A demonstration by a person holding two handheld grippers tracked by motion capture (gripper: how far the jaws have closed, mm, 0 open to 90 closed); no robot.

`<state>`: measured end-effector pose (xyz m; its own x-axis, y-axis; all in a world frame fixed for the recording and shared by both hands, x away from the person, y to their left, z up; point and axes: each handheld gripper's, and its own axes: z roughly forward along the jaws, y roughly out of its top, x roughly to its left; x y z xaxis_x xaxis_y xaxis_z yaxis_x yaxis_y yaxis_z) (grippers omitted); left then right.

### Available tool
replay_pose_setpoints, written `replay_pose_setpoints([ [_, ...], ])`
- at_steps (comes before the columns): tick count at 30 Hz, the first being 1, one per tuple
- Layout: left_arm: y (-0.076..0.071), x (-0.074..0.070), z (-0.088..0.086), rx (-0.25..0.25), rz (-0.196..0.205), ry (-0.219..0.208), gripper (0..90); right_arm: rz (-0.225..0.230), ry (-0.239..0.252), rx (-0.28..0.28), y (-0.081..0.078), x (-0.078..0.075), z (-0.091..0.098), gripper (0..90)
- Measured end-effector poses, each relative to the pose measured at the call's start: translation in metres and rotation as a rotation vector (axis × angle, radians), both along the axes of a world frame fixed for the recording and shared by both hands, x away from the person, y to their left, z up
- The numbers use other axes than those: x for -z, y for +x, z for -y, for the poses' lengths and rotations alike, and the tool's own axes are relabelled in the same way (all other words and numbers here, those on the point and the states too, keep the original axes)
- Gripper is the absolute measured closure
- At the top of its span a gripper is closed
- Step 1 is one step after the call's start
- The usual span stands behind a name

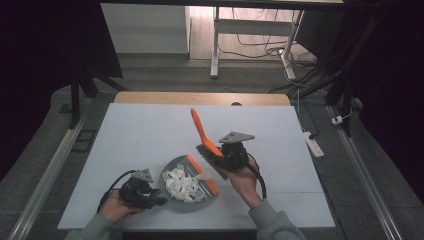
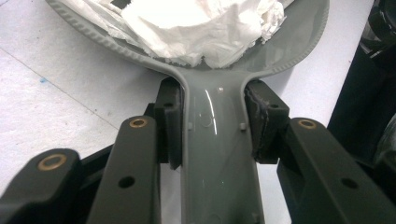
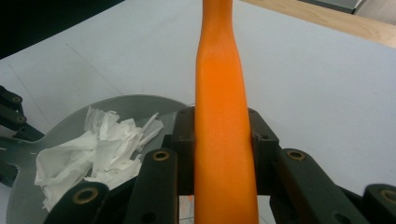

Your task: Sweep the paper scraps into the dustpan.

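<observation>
Left gripper (image 1: 152, 192) clamps grey plastic dustpan (image 1: 172, 170), right gripper (image 1: 225, 155) clamps orange-handled brush (image 1: 202, 135) — tilting the dustpan spills white paper scraps (image 1: 182, 185).

The far half of the table (image 1: 150, 125) lies bare, so either hand could sweep across it freely. Near the front edge, the dustpan (image 1: 172, 167) heaped with paper scraps (image 1: 182, 184) sits between the two hands. The brush (image 1: 202, 132) slants up just beside its right rim, crowding that gap.
</observation>
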<state>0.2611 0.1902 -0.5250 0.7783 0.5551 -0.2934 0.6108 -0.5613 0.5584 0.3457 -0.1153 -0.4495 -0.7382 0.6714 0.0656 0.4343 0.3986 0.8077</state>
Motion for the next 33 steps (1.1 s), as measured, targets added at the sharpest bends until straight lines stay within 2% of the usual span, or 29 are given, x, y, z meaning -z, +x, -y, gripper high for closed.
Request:
replay_pose_setpoints([
  [3,0.000,0.001,0.000,0.000,-0.001,0.001,61.2,-0.023,0.017,-0.006,0.001,-0.001,0.003,70.3],
  [7,0.000,0.001,0.000,-0.001,0.000,0.002,61.2,-0.021,-0.074,0.018,0.006,0.005,0.005,70.3],
  [9,0.000,0.000,0.000,-0.002,0.000,0.003,61.2,-0.007,-0.123,0.057,0.012,0.014,0.008,70.3],
  [14,0.000,0.001,0.001,-0.002,-0.001,0.004,61.2,-0.039,-0.215,0.099,0.025,0.039,0.014,70.3],
  [17,0.000,0.001,0.001,-0.006,0.000,0.003,61.2,-0.063,-0.179,0.090,0.022,0.040,0.011,70.3],
  [19,-0.001,0.001,0.002,-0.008,-0.002,0.001,61.2,-0.091,-0.155,0.070,0.015,0.041,0.004,70.3],
  [21,-0.001,0.001,0.003,-0.012,-0.003,0.000,61.2,-0.097,-0.151,0.054,0.007,0.042,-0.006,70.3],
  [23,-0.001,0.001,0.003,-0.014,-0.003,0.001,61.2,-0.113,-0.125,0.023,-0.001,0.041,-0.018,70.3],
  [25,-0.001,0.001,0.003,-0.017,-0.004,-0.002,61.2,-0.100,-0.120,-0.012,-0.012,0.038,-0.033,70.3],
  [26,-0.001,0.001,0.003,-0.018,-0.003,-0.003,61.2,-0.103,-0.105,-0.039,-0.016,0.037,-0.039,70.3],
  [27,-0.001,0.001,0.003,-0.017,-0.002,-0.001,61.2,-0.119,-0.069,-0.063,-0.019,0.035,-0.043,70.3],
  [28,-0.001,0.001,0.003,-0.017,-0.001,-0.003,61.2,-0.116,-0.052,-0.080,-0.023,0.032,-0.046,70.3],
  [30,-0.001,0.001,0.003,-0.017,-0.001,-0.004,61.2,-0.073,-0.052,-0.096,-0.029,0.026,-0.050,70.3],
  [33,-0.001,0.002,0.003,-0.017,-0.004,-0.007,61.2,-0.035,-0.029,-0.097,-0.030,0.017,-0.044,70.3],
])
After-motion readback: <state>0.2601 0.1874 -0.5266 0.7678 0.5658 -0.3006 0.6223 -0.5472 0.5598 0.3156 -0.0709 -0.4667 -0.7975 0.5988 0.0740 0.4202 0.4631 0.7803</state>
